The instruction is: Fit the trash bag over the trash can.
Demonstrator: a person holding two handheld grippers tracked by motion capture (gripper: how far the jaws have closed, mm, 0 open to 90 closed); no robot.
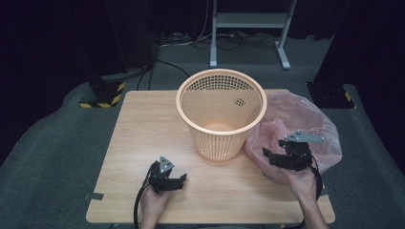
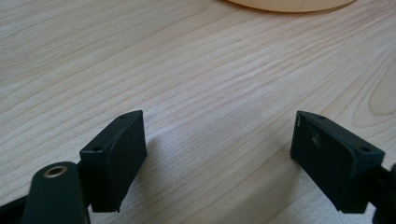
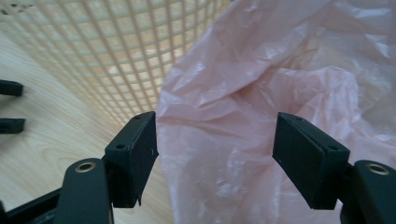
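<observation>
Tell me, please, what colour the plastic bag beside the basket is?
Translucent pale pink; the plastic bag shows best in the right gripper view, crinkled beside the orange mesh basket.

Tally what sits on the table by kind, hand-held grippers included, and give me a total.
Mesh basket, orange: 1
Plastic bag, pink, crumpled beside the basket: 1
Hand-held grippers, black: 2, the left gripper over bare table with jaws open, the right gripper at the bag with jaws open
Total: 4
</observation>
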